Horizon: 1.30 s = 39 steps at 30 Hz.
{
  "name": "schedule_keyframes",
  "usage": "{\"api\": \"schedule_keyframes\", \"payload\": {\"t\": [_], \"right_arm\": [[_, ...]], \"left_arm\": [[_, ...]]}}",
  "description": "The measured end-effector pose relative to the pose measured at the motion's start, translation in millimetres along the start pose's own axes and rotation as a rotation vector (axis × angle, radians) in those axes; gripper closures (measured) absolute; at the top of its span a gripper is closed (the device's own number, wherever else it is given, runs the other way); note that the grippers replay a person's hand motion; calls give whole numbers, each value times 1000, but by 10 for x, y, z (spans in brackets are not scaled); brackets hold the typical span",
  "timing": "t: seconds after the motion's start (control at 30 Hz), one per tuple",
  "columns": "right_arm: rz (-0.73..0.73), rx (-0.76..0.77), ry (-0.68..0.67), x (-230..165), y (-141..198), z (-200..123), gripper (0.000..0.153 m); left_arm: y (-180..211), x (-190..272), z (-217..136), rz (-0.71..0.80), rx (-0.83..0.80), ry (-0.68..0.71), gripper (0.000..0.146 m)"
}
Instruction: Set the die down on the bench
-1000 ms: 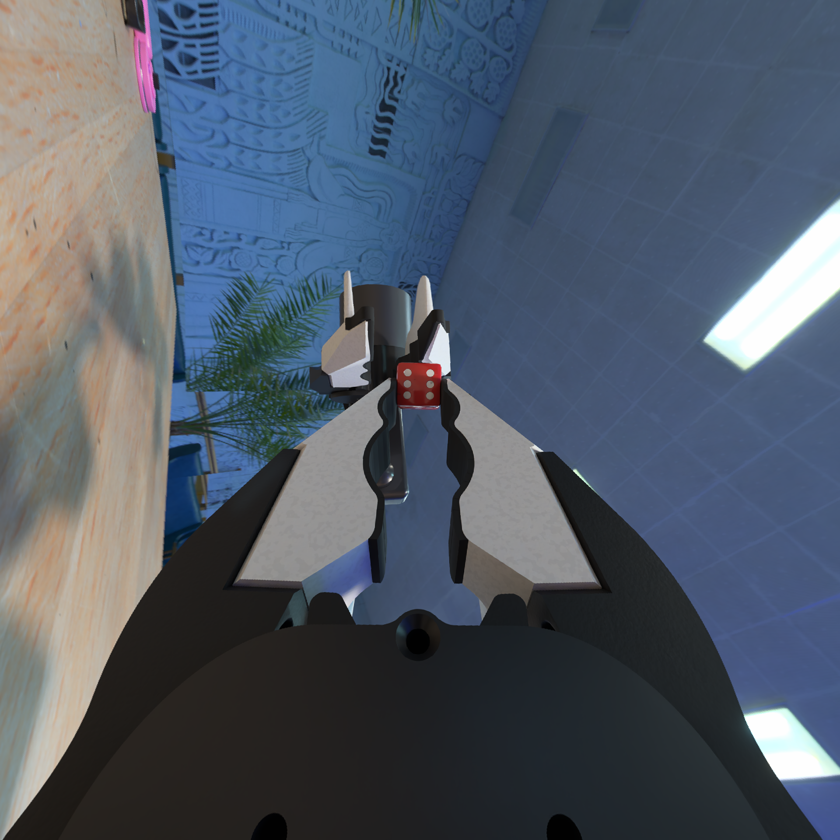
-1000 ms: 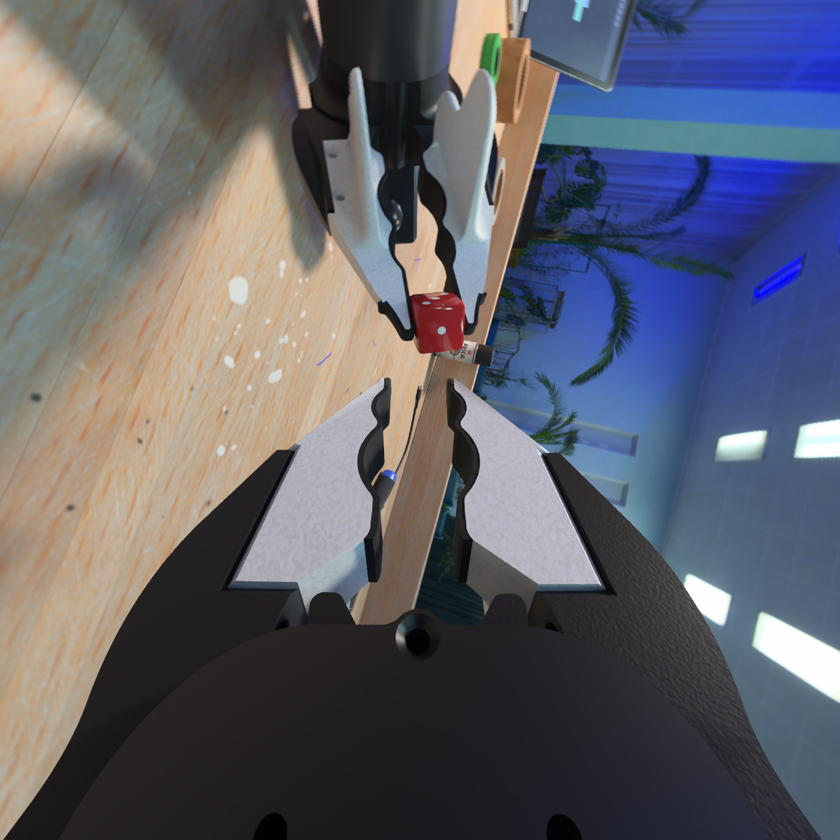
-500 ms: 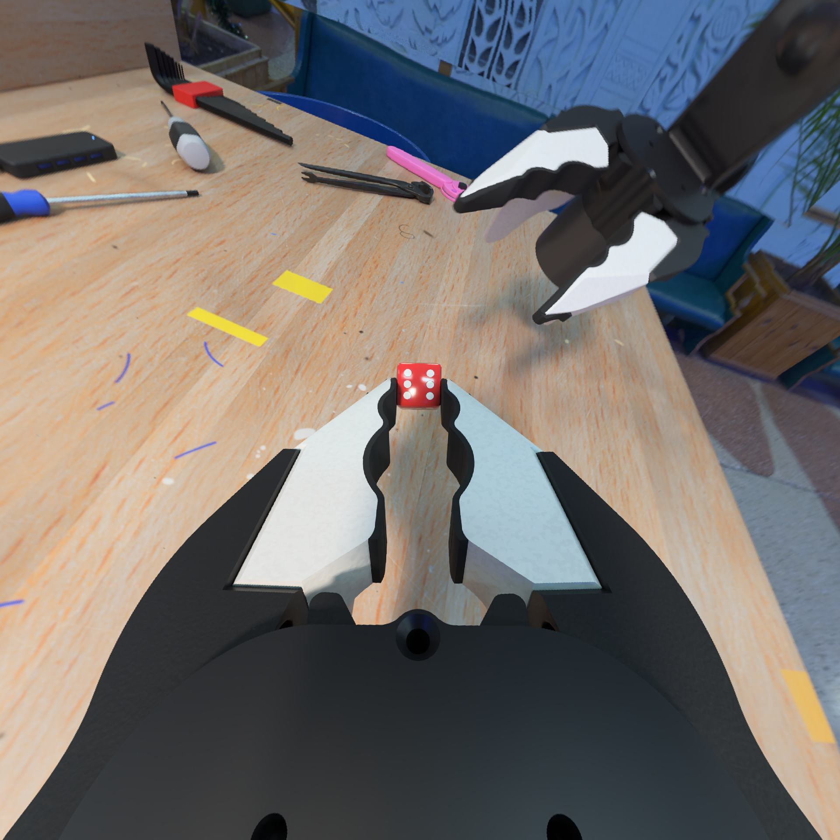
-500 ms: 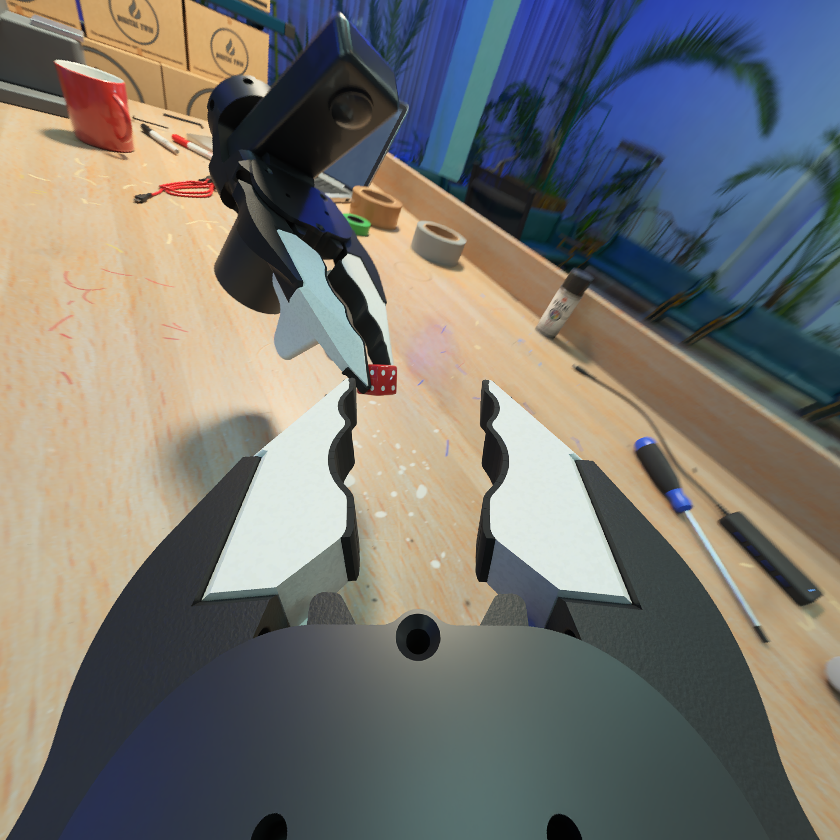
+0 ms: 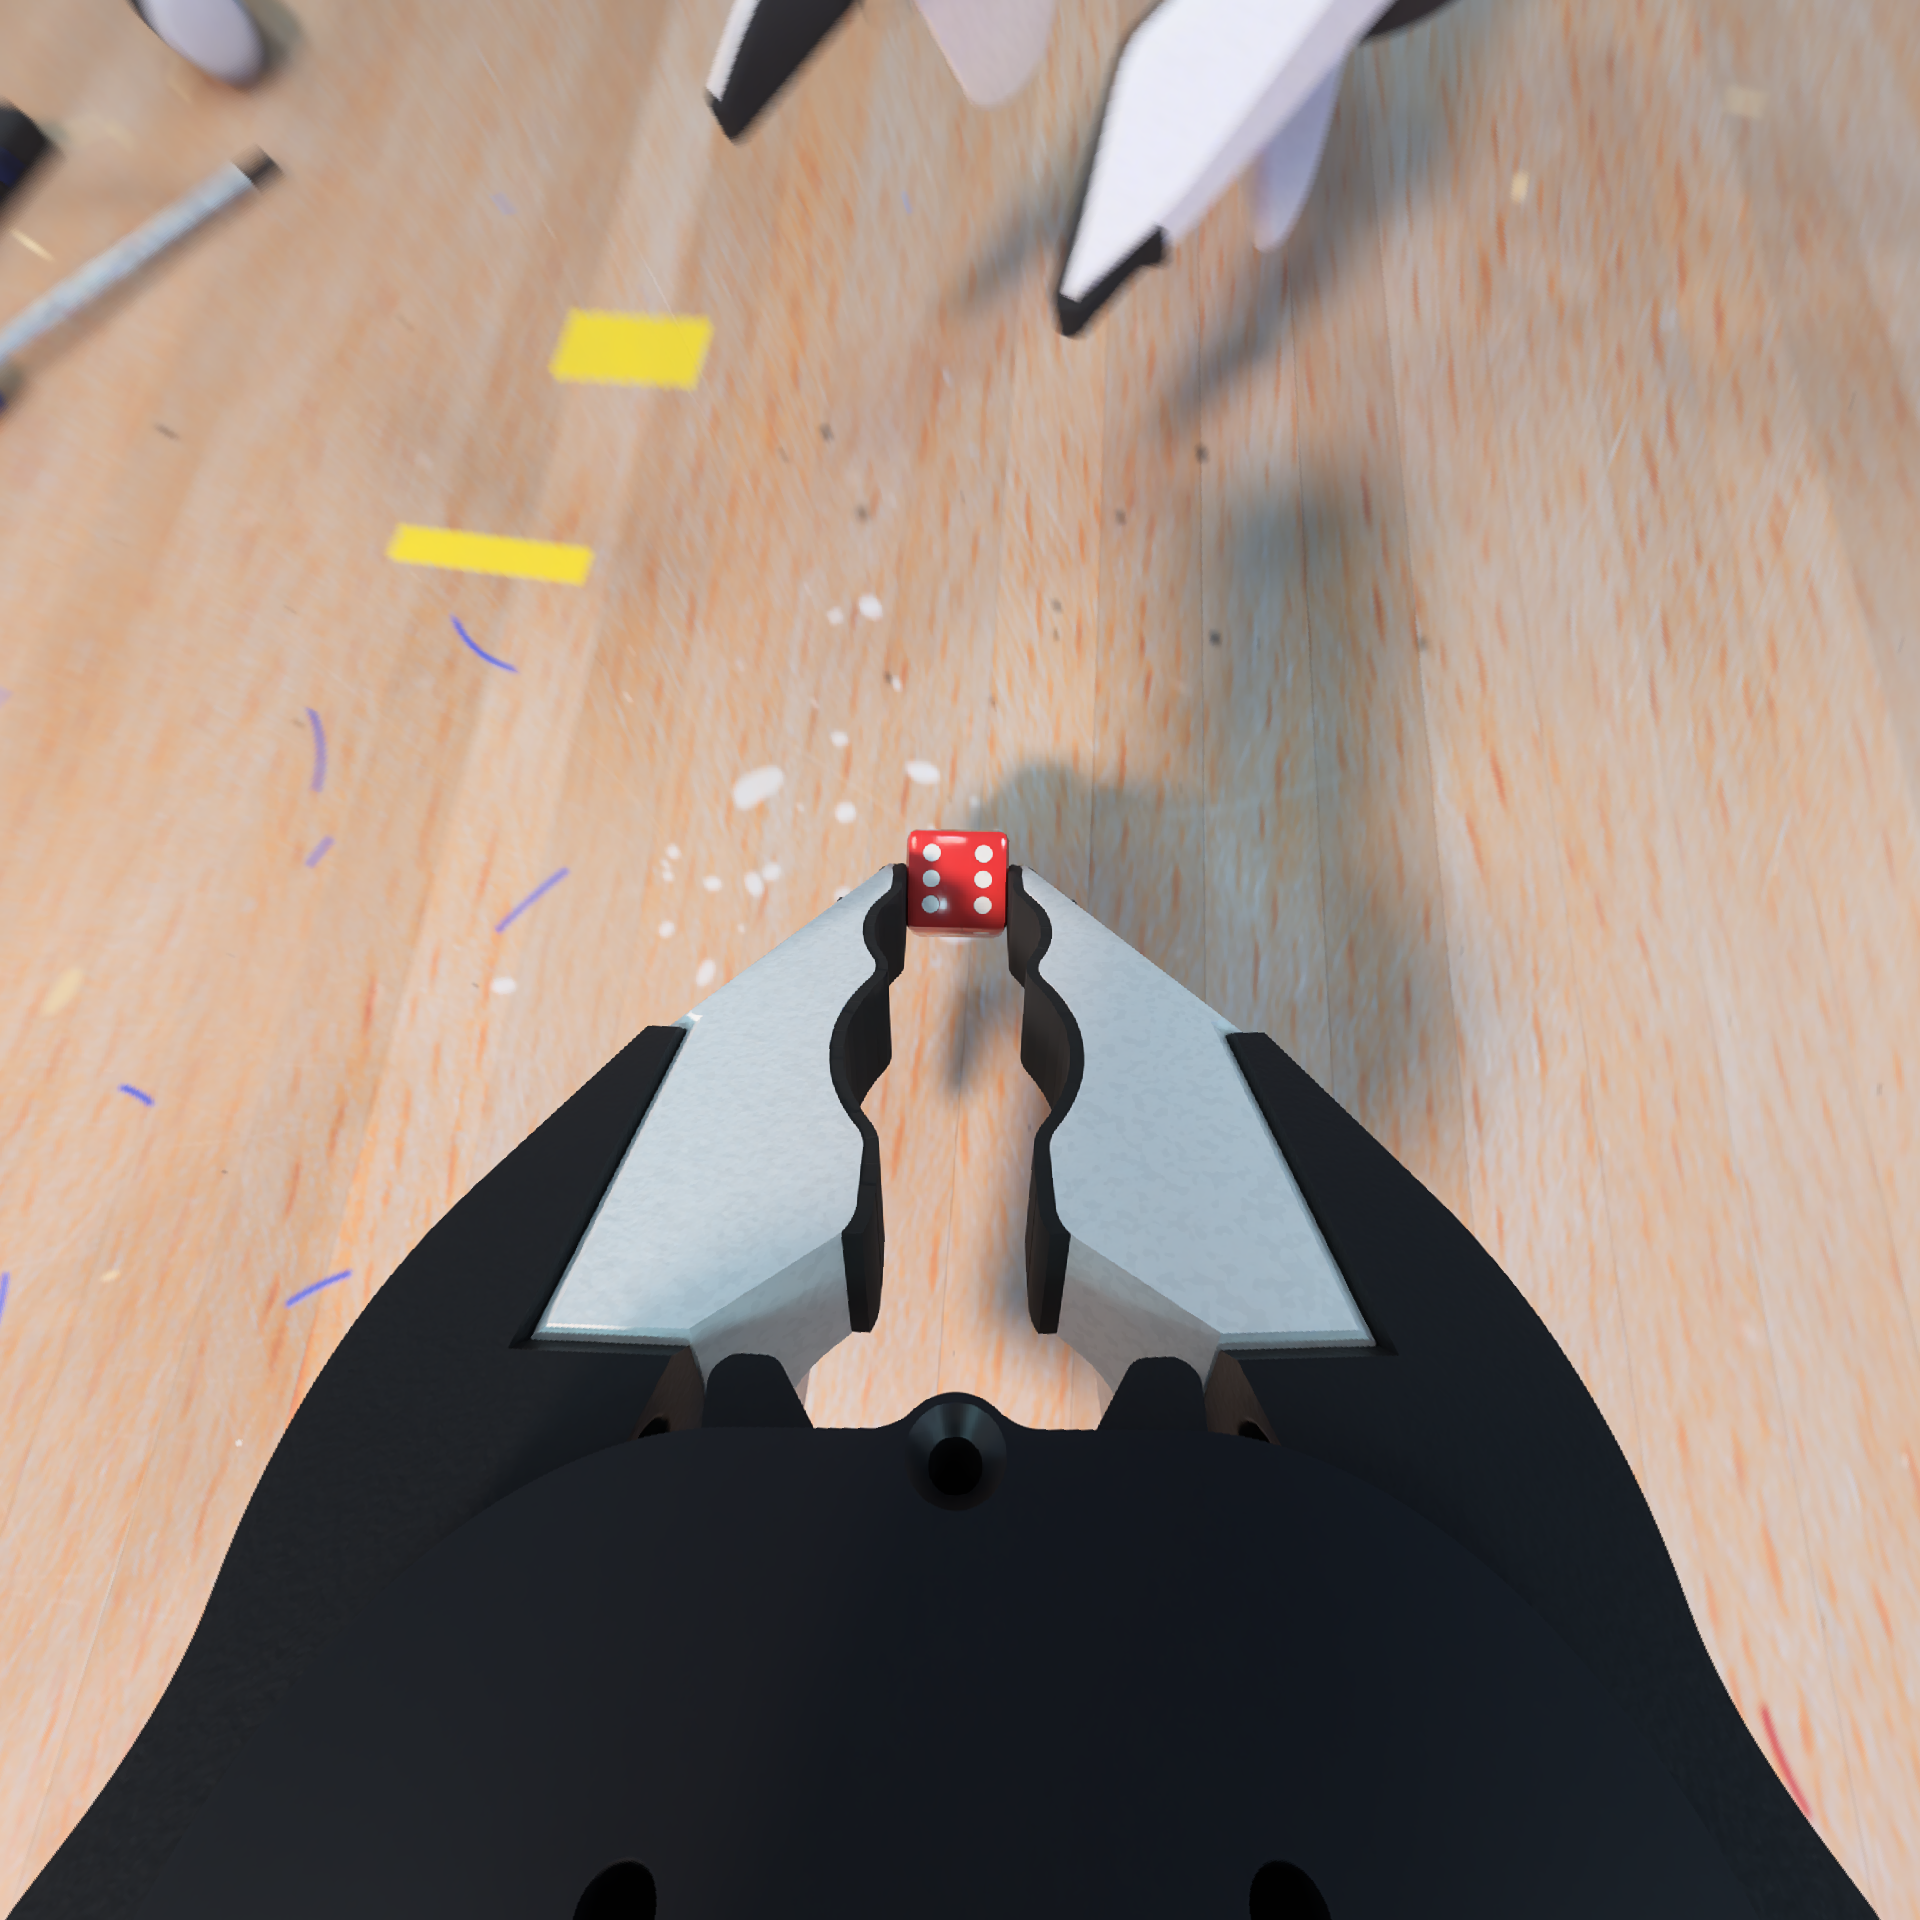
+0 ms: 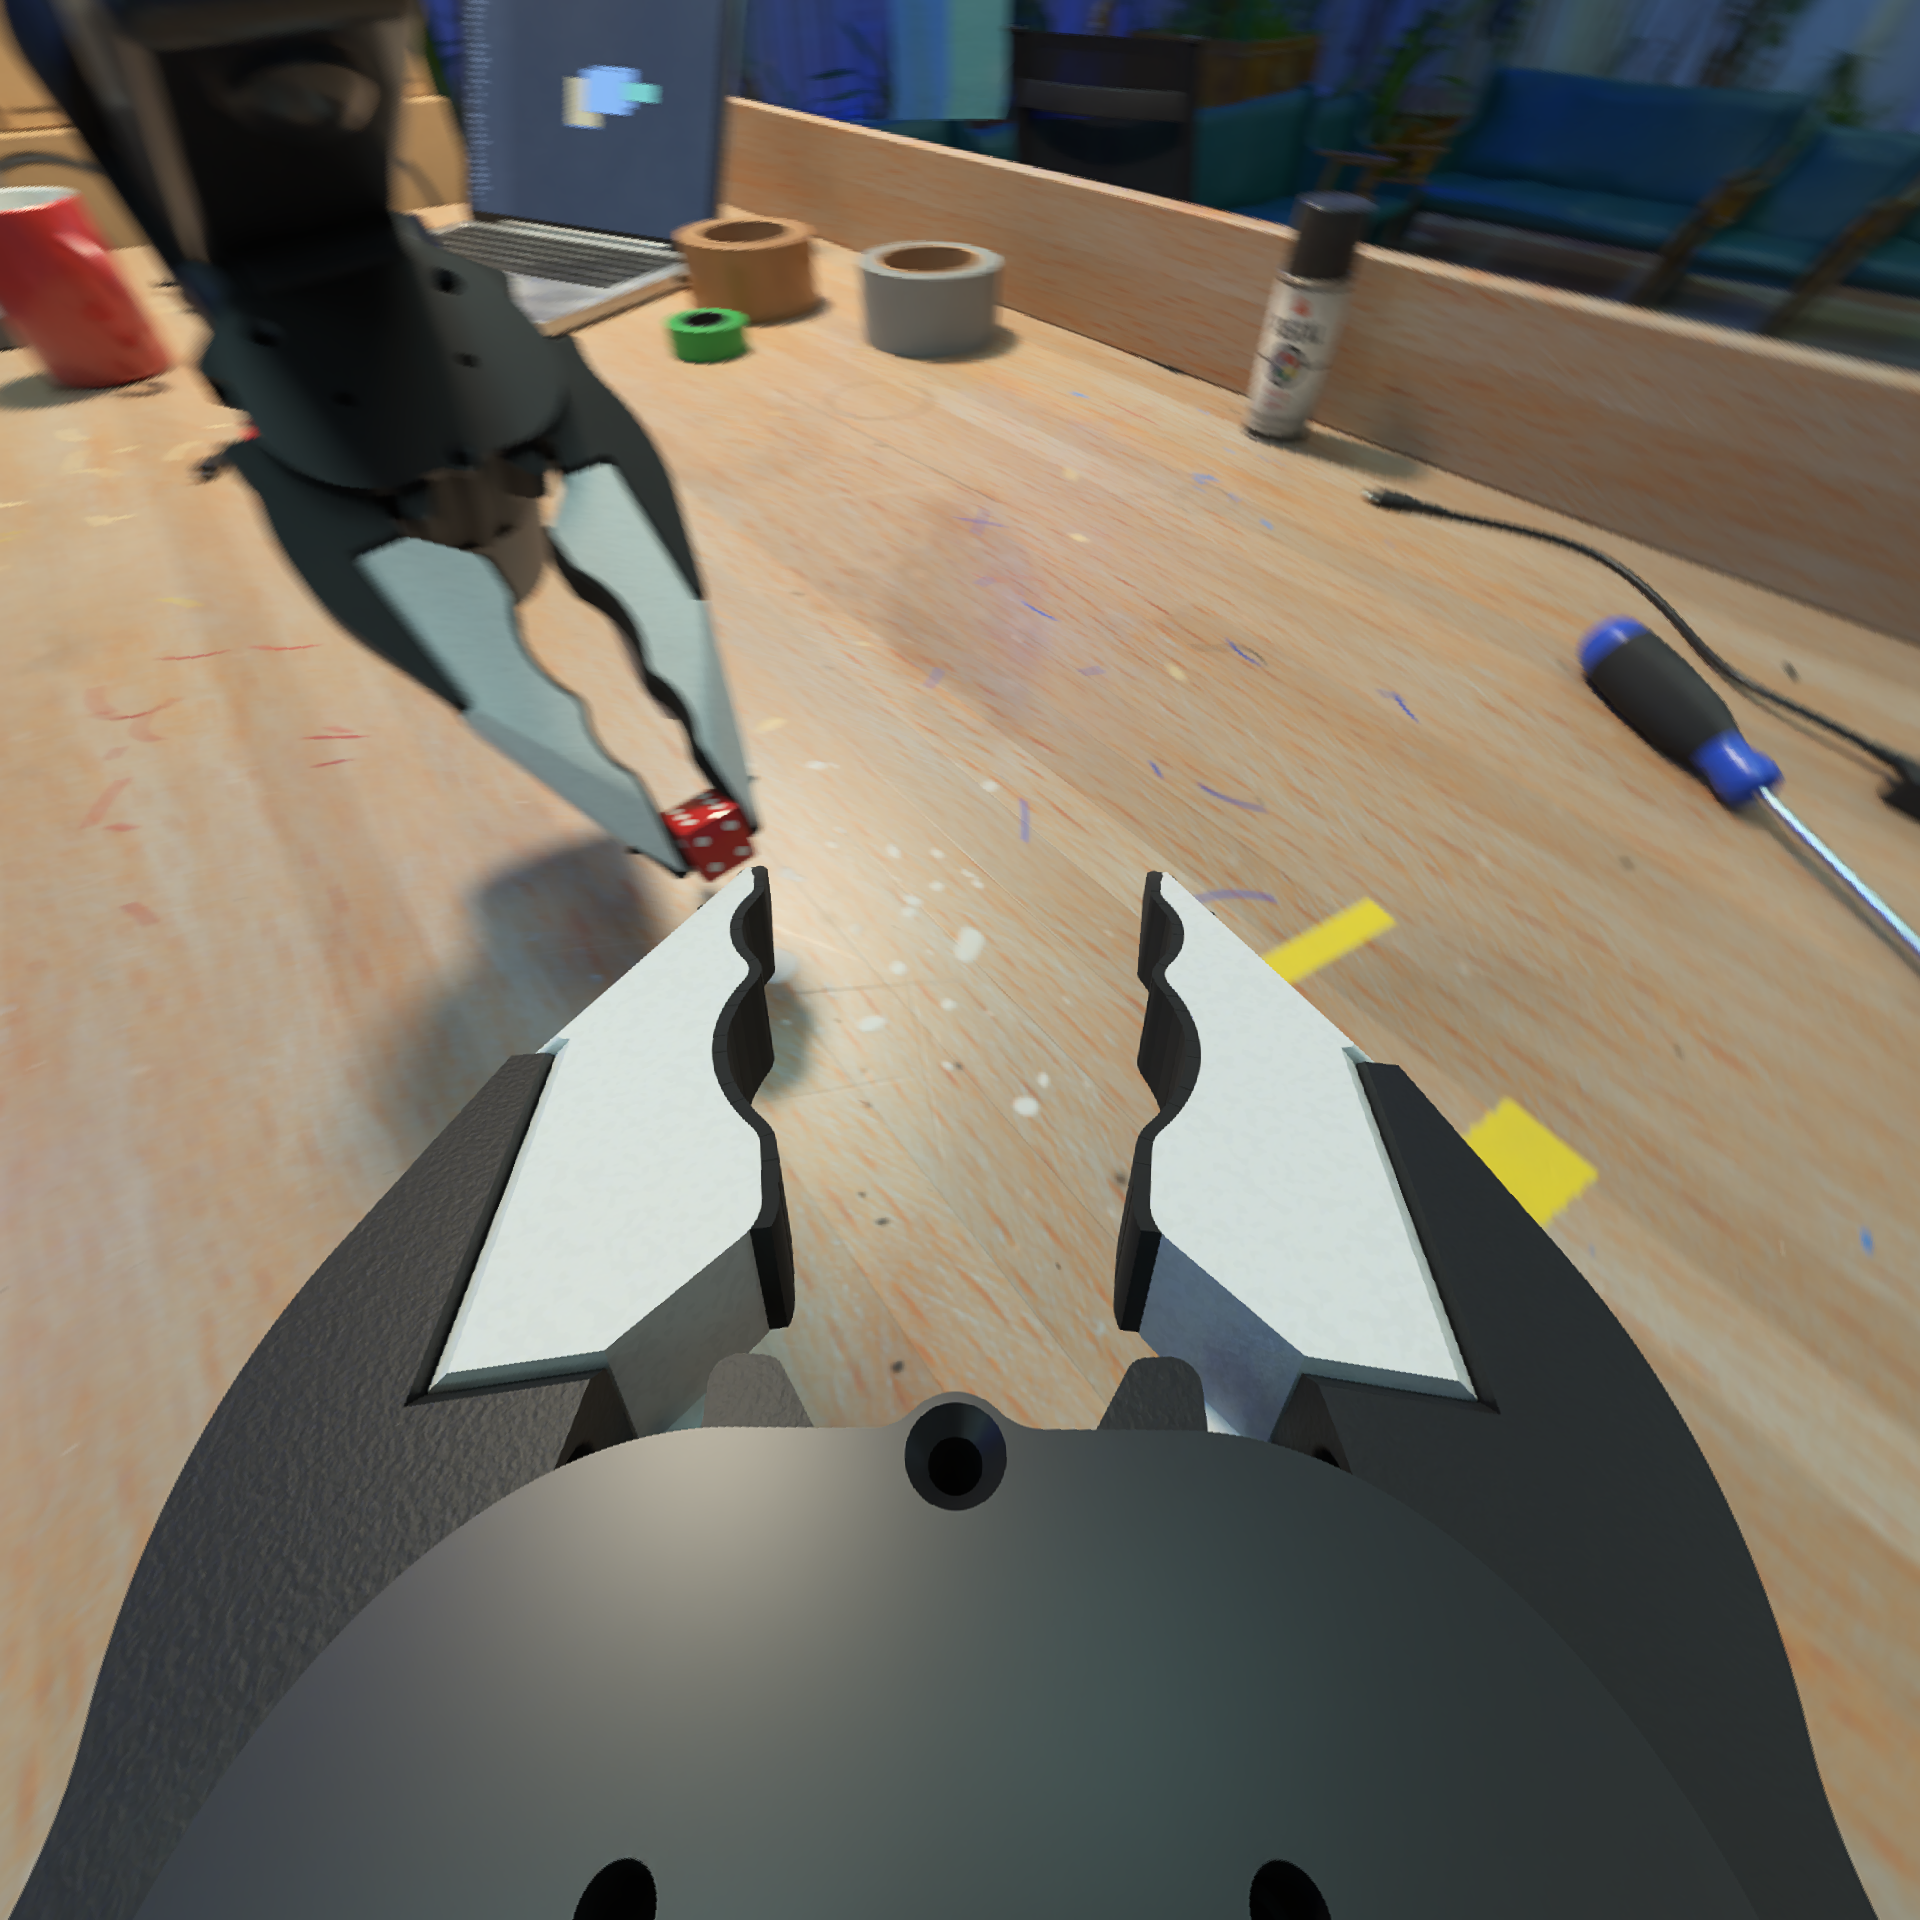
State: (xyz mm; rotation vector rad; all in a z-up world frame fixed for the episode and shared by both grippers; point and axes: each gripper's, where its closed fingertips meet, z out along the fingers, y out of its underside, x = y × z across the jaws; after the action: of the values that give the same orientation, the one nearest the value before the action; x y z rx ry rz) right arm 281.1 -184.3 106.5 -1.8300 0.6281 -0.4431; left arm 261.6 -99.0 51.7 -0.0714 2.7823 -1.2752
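A small red die (image 5: 957, 880) with white pips sits pinched between the tips of my left gripper (image 5: 957, 883), which is shut on it and points down at the wooden bench (image 5: 1455, 935). In the right wrist view the left gripper (image 6: 707, 831) holds the die (image 6: 710, 828) just above the bench (image 6: 1039, 582), with its shadow beneath. My right gripper (image 6: 954, 894) is open and empty, a short way to the right of the die. Its fingertips (image 5: 1101, 281) show at the top of the left wrist view.
Yellow tape strips (image 5: 488, 553) and paint specks mark the bench. A blue-handled screwdriver (image 6: 1683, 717), a black cable (image 6: 1621, 571), a spray can (image 6: 1299, 322), tape rolls (image 6: 930, 296), a laptop (image 6: 592, 135) and a red mug (image 6: 73, 291) lie farther off. A wooden rail (image 6: 1455, 343) bounds the far side.
My left gripper has tilted down and lowered the die close to the bench. My right gripper has opened wider and drawn back from the die.
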Motion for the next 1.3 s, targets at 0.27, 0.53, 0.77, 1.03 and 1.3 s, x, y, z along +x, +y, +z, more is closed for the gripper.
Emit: {"api": "schedule_keyframes", "payload": {"t": [0.27, 0.53, 0.77, 1.03, 1.3], "right_arm": [[0, -33, 276, 389, 433, -5, 81], [75, -12, 237, 370, 522, -96, 81], [131, 28, 198, 330, 471, -109, 81], [153, 54, 23, 101, 443, -128, 81], [64, -60, -179, -322, 570, -44, 93]], "left_arm": [[274, 82, 158, 47, -189, 110, 128], [327, 108, 279, 106, -260, 130, 128], [299, 71, 315, 111, -255, 133, 128], [170, 98, 265, -4, -133, 127, 98], [80, 79, -87, -124, 34, 109, 85]]}}
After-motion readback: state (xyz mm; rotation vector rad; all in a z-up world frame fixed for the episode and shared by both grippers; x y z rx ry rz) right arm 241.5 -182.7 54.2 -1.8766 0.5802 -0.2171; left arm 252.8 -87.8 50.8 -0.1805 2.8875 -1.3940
